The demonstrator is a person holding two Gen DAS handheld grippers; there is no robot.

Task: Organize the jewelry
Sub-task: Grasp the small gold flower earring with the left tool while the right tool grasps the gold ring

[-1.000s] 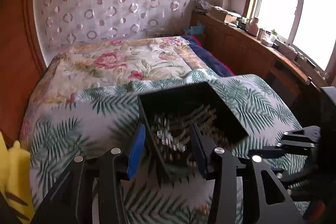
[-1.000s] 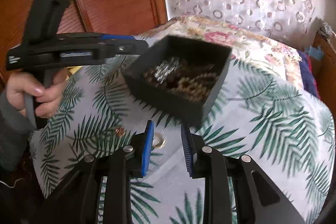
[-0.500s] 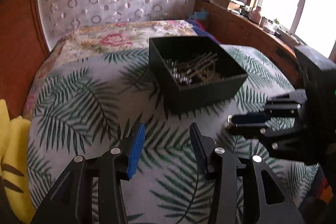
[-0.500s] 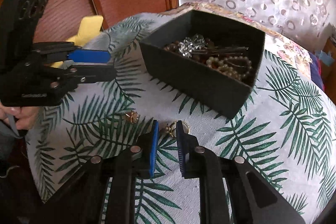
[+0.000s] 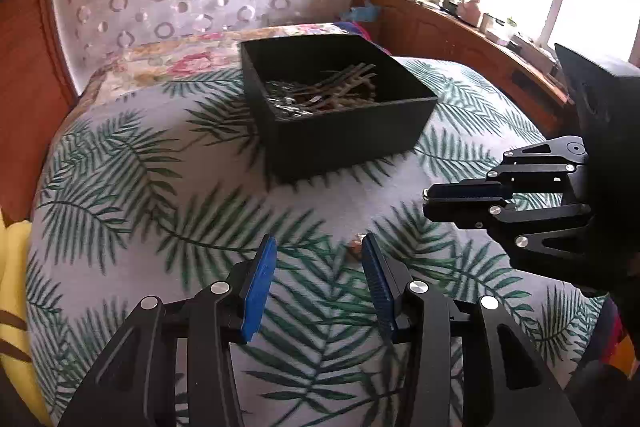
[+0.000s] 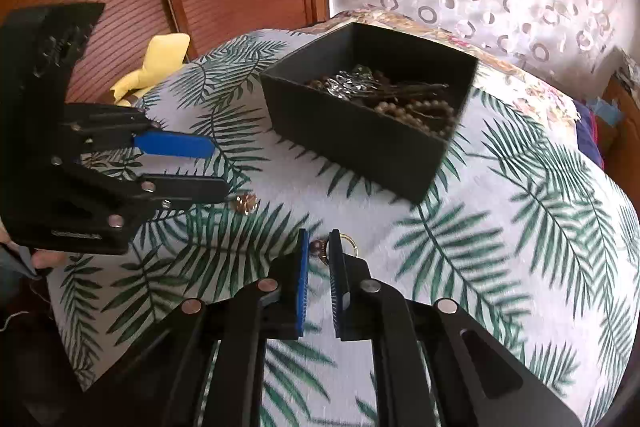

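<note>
Black box (image 6: 360,143) — beads (image 6: 416,109), silver jewelry (image 6: 346,85) inside.

A black square box (image 6: 362,143) sits open in the upper middle of the right wrist view, resting on the leaf-print cover. Inside lies a tangled pile: a silvery sparkling piece (image 6: 346,83), thin dark hairpins (image 6: 404,91) and a strand of pale beads (image 6: 416,107). Below the box, near the middle of the frame, a gold ring (image 6: 346,241) lies on the cover. Further left, a small gold flower-shaped piece (image 6: 246,203) lies flat, apart from the ring.
</note>
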